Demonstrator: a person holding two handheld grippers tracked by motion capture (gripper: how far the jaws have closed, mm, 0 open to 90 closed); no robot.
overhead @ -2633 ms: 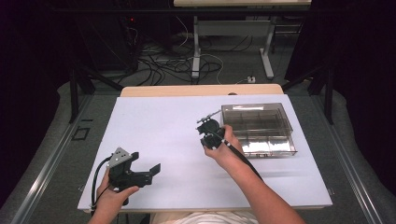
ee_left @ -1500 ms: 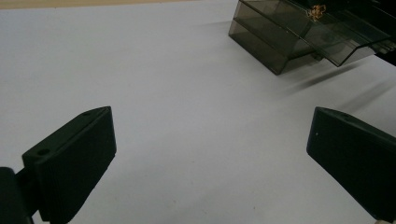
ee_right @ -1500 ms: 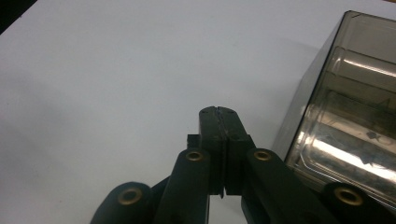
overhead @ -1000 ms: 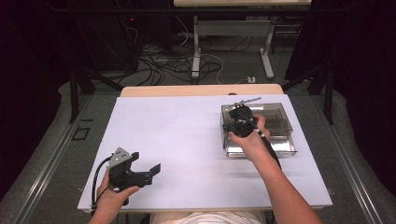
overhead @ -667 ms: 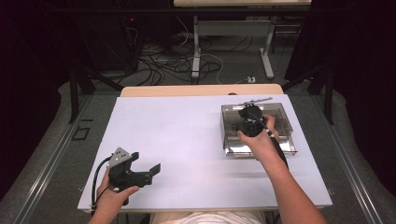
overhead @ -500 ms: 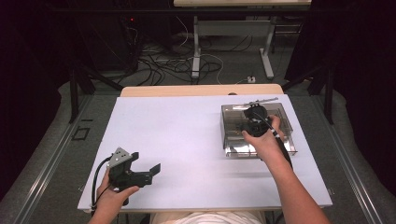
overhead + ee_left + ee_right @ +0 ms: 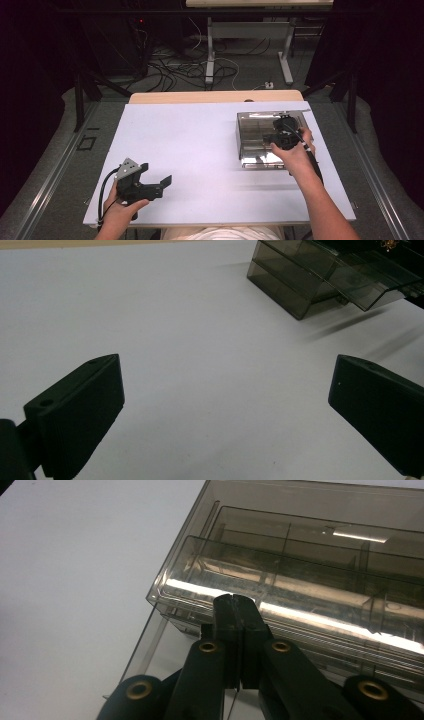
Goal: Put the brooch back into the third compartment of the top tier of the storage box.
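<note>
A white board (image 7: 200, 150) covers the table, bare apart from the box (image 7: 260, 137) at its right far side; past the table's far edge lie cables (image 7: 200, 70) on the floor between desk legs (image 7: 210, 50). Nothing stands between the grippers and the box.

The left hand (image 7: 117, 215) rests at the board's near left corner, holding the left gripper (image 7: 155, 182) level, jaws wide apart with only bare board between them. It is well apart from the box. The right forearm (image 7: 325, 210) reaches in from the near right, the hand wrapped round the right gripper (image 7: 235, 605), which is over the box's right part and points down at it. Its jaws are pressed together with nothing between them, tips right at the edge of the lid (image 7: 300, 600); contact I cannot tell.

The box is smoky clear plastic, rectangular, with dividers forming compartments inside; its lid is tilted up rather than lying flat, glare streaking its surface
</note>
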